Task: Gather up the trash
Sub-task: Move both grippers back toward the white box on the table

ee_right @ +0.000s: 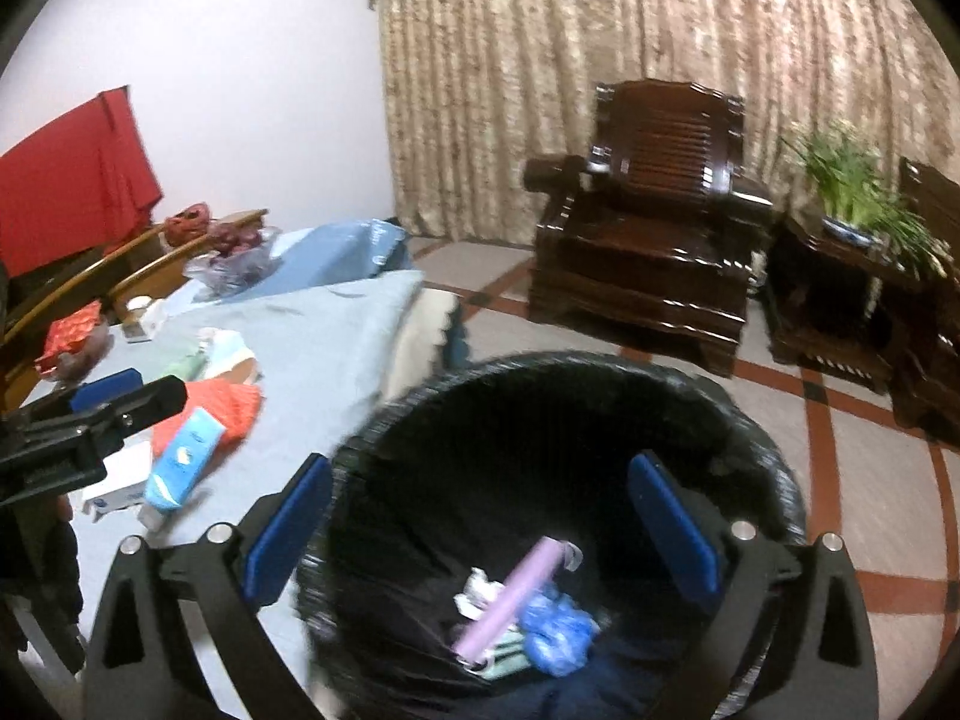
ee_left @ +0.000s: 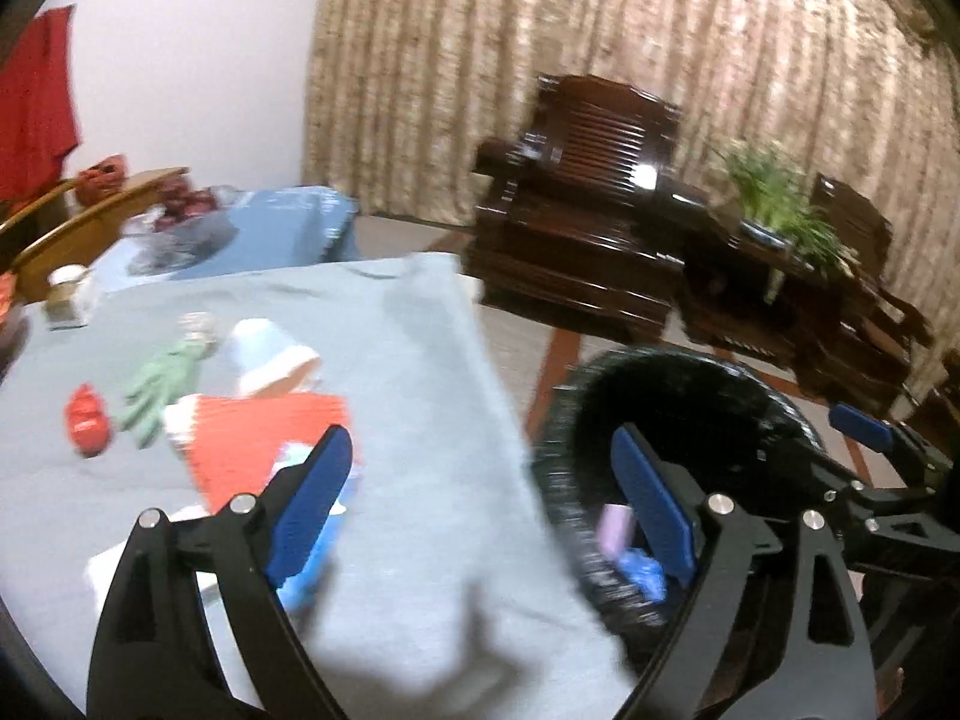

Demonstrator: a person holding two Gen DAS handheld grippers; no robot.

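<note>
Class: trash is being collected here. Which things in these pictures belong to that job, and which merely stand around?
Job:
trash bin
pink tube and blue wad already inside
blue carton, orange paper, green glove, red scrap on the table
left gripper and right gripper, both open

Around:
armchair
potted plant
curtain

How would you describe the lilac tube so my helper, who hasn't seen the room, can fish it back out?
Start at the black-lined trash bin standing on the floor beside the table with the grey-blue cloth. Look down at the small heap at its bottom. The lilac tube lies slanted on top, beside a crumpled blue wrapper and white scraps; it is the only long, straight, pale purple piece.
</note>
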